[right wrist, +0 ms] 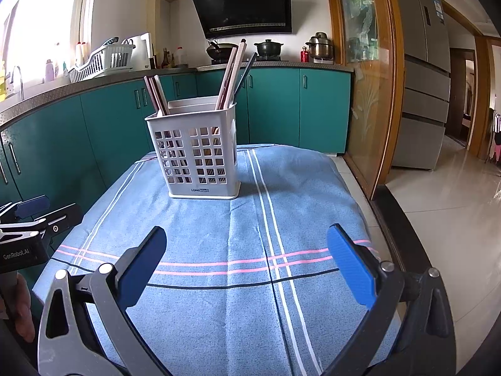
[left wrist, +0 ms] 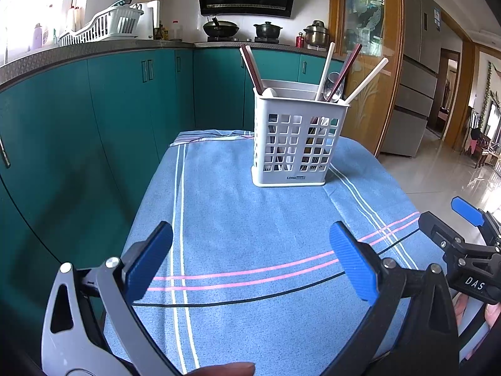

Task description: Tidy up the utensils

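Note:
A white slotted utensil holder [left wrist: 296, 144] stands upright at the far side of a table under a blue striped cloth [left wrist: 250, 235]. It holds dark red chopsticks [left wrist: 252, 70], white chopsticks [left wrist: 364, 83] and a metal spoon [left wrist: 332, 87]. It also shows in the right wrist view [right wrist: 197, 156] with chopsticks [right wrist: 230, 75] sticking up. My left gripper [left wrist: 250, 260] is open and empty, low over the near cloth. My right gripper [right wrist: 247, 260] is open and empty beside it, seen at the right edge of the left wrist view [left wrist: 466, 216].
Teal cabinets [left wrist: 94, 119] run along the left and back under a counter with a dish rack [left wrist: 103, 28] and pots [left wrist: 267, 29]. A wooden door frame [right wrist: 385, 94] and a fridge [right wrist: 422, 78] stand to the right. Tiled floor [right wrist: 454, 219] lies beyond the table's right edge.

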Available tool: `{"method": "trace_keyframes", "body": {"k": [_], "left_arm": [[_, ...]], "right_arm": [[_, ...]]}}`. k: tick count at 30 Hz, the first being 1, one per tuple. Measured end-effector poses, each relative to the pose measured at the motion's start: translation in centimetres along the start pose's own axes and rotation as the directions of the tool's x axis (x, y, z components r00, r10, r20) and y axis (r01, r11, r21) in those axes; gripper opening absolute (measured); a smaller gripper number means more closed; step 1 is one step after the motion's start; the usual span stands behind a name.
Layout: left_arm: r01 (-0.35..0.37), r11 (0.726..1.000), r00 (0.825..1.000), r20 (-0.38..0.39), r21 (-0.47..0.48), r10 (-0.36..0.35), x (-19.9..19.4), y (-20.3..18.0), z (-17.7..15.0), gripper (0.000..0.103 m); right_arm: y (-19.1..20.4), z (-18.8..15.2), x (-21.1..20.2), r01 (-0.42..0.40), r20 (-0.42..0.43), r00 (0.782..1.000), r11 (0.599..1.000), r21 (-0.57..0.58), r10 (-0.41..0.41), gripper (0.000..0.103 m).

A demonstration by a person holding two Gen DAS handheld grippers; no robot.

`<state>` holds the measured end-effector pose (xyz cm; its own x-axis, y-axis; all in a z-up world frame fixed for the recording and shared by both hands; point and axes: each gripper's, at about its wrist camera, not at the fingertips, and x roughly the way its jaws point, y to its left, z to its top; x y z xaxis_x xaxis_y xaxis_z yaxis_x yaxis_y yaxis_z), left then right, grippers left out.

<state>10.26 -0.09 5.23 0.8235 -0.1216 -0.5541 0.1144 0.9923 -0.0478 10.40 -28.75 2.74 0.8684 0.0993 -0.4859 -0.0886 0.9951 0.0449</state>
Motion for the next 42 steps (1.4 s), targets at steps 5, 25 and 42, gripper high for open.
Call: {"method": "trace_keyframes", "body": {"k": [5, 25, 42], "left_arm": [[0.001, 1.000, 1.000, -0.001, 0.001, -0.001, 0.03, -0.03, 0.00, 0.099], [0.002, 1.000, 1.000, -0.005, 0.005, -0.002, 0.14, 0.16, -0.05, 0.099], [0.002, 1.000, 1.000, -0.009, 0.011, -0.002, 0.18, 0.11, -0.08, 0.099]], "right_arm": [[0.01, -0.05, -0.09, -0.002, 0.000, 1.000, 1.000, 0.000, 0.002, 0.100], [-0.10, -0.02, -0.22, -0.005, -0.002, 1.000, 1.000, -0.002, 0.005, 0.100], [-0.11, -0.09, -0.11, -0.004, -0.002, 1.000, 1.000, -0.005, 0.004, 0.100]]}}
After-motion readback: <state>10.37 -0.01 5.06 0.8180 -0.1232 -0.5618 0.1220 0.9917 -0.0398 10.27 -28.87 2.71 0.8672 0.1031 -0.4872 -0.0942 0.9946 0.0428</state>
